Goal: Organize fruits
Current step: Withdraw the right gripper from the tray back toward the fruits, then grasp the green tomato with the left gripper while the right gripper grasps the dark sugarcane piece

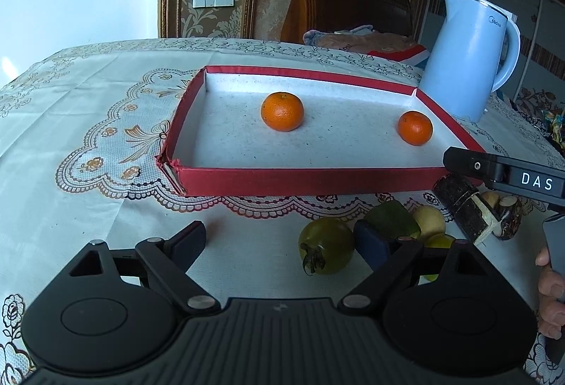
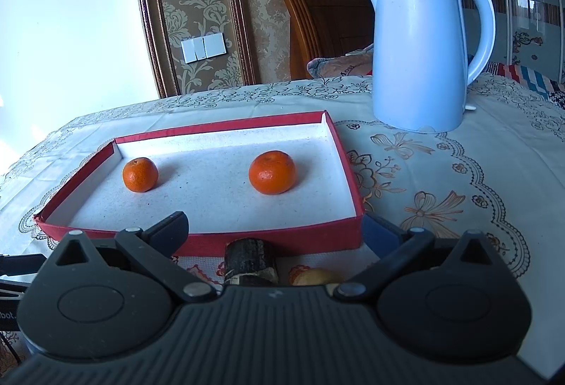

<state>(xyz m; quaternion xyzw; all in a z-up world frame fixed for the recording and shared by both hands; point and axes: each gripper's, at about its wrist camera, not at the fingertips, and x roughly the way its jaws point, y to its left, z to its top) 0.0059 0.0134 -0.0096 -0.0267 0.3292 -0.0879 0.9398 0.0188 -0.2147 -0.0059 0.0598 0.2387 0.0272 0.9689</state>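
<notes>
1. Red cardboard tray (image 1: 282, 178), centre of the left wrist view, flat on the table (image 1: 106, 226). Light and shallow, torn at its lower left corner. Likely to slide if nudged, so best left where it lies.
2. Left gripper (image 1: 280, 236), bottom of the same view. Fingers spread wide, gripping nothing.
3. Right gripper (image 2: 277, 231), bottom of the right wrist view. Fingers likewise wide apart and empty, framing the tray's near wall.
4. Dark cane chunk (image 2: 250, 261), low in that view between the fingers, on the table outside the tray. Stiff, rough-barked, probably the heaviest piece. Should grip well across the middle of the barrel rather than at the cut ends.
5. Larger orange (image 1: 282, 111) and smaller orange (image 1: 415, 128), well apart on the tray floor, already in place. Firm and round, prone to roll if the tray is bumped.
6. Green fruit (image 1: 326, 245) with a dried stalk, lower centre, on the table in front of the tray wall and just beside the right-hand finger. Not pinched, as far as can be told. Smooth skin, possibly slippery and easily bruised. Best closed on gently across the widest part, clear of the stalk.
7. Small yellow fruit (image 1: 429, 219), lower right, bunched with other pieces and partly hidden. Light, but crowded, so easier to take from the outside of the heap.
</notes>
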